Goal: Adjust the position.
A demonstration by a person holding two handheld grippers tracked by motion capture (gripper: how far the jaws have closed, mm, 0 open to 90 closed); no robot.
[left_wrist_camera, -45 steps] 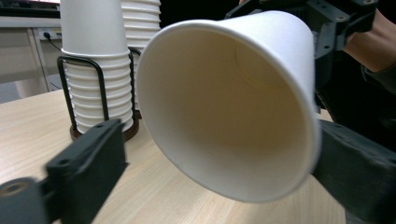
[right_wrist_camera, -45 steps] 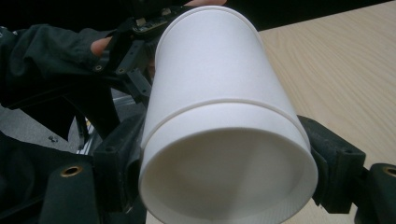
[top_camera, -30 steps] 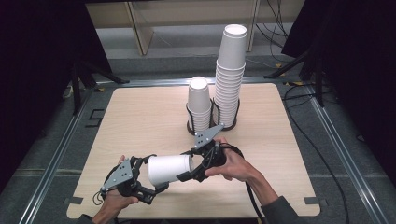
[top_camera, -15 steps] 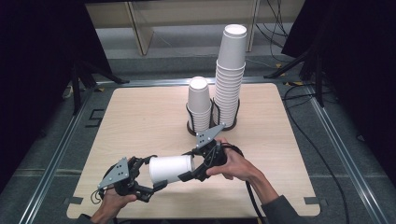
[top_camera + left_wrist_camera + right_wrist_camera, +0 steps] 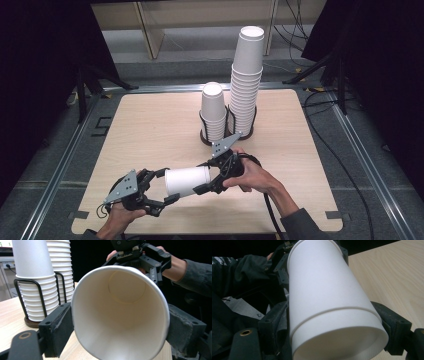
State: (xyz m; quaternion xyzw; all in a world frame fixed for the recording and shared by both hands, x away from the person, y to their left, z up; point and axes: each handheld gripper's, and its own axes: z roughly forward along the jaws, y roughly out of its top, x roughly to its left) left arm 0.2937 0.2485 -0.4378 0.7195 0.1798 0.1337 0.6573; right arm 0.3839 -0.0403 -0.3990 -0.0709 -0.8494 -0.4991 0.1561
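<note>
Btwn grippers: white paper cup (image 5: 187,181), sideways, undented.

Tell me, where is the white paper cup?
In the high view, the white paper cup lies sideways above the table's near edge, held between the left gripper and right gripper.

Cup stacks (image 5: 235,105) ahead (bare table (image 5: 145,130) leftward)

I can read no words, labels, brand marks or numbers anywhere; the paper cups (image 5: 187,181) between my fingers are plain white.
</note>
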